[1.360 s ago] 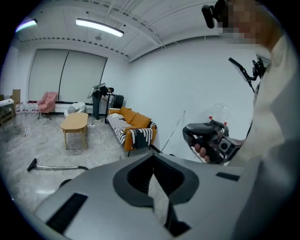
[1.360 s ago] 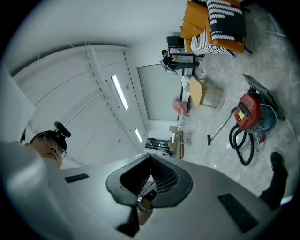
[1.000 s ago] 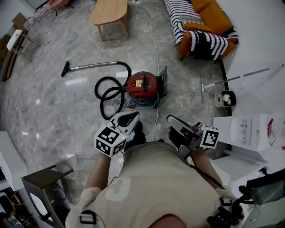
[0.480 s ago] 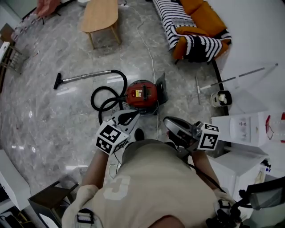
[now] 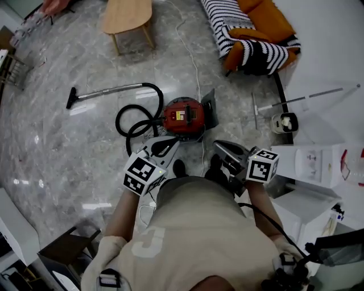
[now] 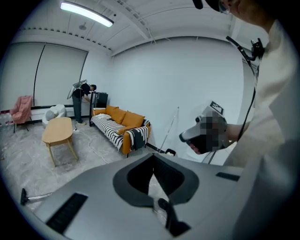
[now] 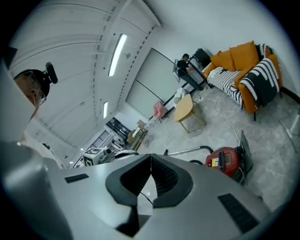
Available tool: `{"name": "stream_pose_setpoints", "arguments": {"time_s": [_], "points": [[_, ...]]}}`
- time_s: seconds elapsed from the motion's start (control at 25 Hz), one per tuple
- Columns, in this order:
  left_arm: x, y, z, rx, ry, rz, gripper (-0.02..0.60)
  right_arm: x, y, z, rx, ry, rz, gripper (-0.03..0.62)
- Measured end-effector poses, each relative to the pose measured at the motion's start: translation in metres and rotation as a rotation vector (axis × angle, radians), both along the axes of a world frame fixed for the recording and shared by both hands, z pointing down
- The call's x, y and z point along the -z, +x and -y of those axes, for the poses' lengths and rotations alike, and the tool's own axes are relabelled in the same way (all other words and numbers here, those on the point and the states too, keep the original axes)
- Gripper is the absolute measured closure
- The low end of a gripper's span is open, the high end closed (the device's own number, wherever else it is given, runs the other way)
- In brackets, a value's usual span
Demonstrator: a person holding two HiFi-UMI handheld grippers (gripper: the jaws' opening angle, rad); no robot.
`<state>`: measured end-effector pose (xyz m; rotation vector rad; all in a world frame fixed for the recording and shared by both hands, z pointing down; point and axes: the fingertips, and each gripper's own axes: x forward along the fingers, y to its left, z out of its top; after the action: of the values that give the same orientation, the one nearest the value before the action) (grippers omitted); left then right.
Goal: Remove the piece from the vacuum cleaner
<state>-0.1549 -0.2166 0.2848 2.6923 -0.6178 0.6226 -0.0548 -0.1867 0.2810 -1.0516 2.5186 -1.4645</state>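
Observation:
A red vacuum cleaner (image 5: 183,116) stands on the marble floor in front of me, with a grey flap (image 5: 209,109) raised at its right side. Its black hose (image 5: 136,122) loops to the left and runs into a metal wand (image 5: 105,89). My left gripper (image 5: 165,146) hangs just below the hose loop, shut and empty. My right gripper (image 5: 227,150) hovers below the vacuum's right side, also shut with nothing in it. In the right gripper view the vacuum cleaner (image 7: 225,161) lies ahead and to the right of the shut right gripper (image 7: 151,161). The left gripper (image 6: 153,161) points across the room.
A wooden table (image 5: 126,14) and an orange and striped sofa (image 5: 250,28) stand at the far side. A white cord (image 5: 193,62) runs across the floor to the vacuum. A mop pole (image 5: 301,99), a small white bucket (image 5: 284,122) and a white cabinet (image 5: 318,165) are at the right.
The head view has shifted a little. The right gripper has moved slightly forward and leftward toward the vacuum. The left gripper has hardly moved. Both stay shut.

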Motion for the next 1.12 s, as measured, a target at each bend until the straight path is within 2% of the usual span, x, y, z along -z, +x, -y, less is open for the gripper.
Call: {"name": "stream_pose_setpoints", "arguments": {"time_s": [0.32, 0.44, 0.6, 0.8, 1.0, 1.12], "points": [[-0.023, 0.033, 0.015, 0.042, -0.059, 0.026, 0.577, -0.096, 0.036, 0.033, 0.099, -0.145, -0.177, 0.592], [-0.031, 0.053, 0.027, 0.093, -0.100, 0.032, 0.577, -0.129, 0.065, 0.051, 0.086, -0.232, -0.173, 0.592], [-0.049, 0.088, 0.051, 0.110, -0.135, 0.038, 0.577, -0.172, 0.111, 0.097, 0.046, -0.274, -0.209, 0.592], [-0.094, 0.123, 0.068, 0.105, -0.184, 0.068, 0.577, -0.250, 0.143, 0.129, 0.087, -0.347, -0.297, 0.592], [-0.150, 0.136, 0.076, 0.133, -0.267, 0.057, 0.577, -0.324, 0.152, 0.146, 0.127, -0.400, -0.336, 0.592], [-0.186, 0.137, 0.079, 0.156, -0.302, 0.070, 0.577, -0.370, 0.160, 0.159, 0.119, -0.398, -0.438, 0.591]]}}
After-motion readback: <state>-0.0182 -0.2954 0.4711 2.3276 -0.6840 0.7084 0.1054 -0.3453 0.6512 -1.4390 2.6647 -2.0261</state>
